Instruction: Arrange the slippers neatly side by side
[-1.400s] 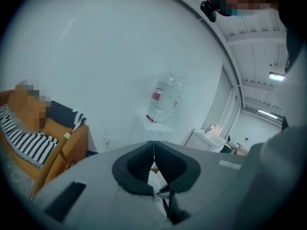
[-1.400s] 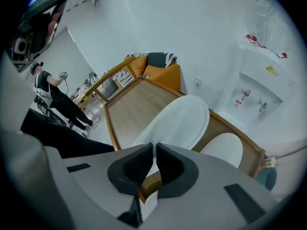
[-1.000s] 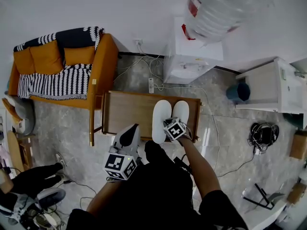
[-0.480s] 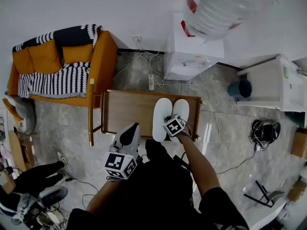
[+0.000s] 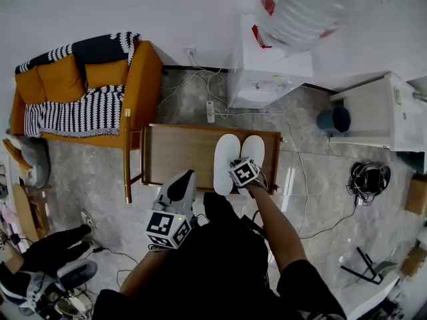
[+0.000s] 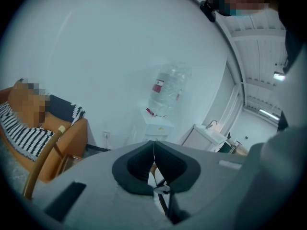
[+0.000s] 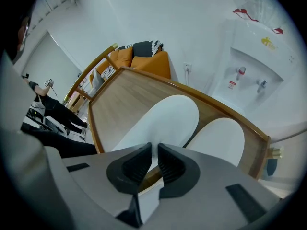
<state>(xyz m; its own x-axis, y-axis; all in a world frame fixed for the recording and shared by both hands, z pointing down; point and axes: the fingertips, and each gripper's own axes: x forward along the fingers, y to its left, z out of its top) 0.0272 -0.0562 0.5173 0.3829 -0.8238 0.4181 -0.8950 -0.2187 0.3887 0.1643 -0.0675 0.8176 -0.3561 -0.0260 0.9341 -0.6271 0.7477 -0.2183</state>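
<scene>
Two white slippers lie side by side on the wooden tray table (image 5: 180, 153), toes pointing away from me. My right gripper (image 5: 240, 171) sits at their heel ends. Its jaws are nearly together, pinching the heel edge of the left slipper (image 5: 225, 159) (image 7: 163, 121). The right slipper (image 5: 253, 149) (image 7: 219, 139) lies close beside it, with a thin strip of wood showing between them. In the right gripper view the right gripper (image 7: 154, 160) has white slipper material running between and under its pads. My left gripper (image 5: 179, 191) (image 6: 153, 153) hangs shut and empty over the floor, in front of the table's near edge.
An orange sofa (image 5: 87, 92) with a striped blanket stands left of the table. Behind the table are a water dispenser (image 5: 270, 79) and cables on the floor (image 5: 207, 102). A white cabinet (image 5: 383, 122) and a blue bin (image 5: 332, 121) stand to the right. The table's raised rim (image 7: 225, 111) runs close past the slippers' toes.
</scene>
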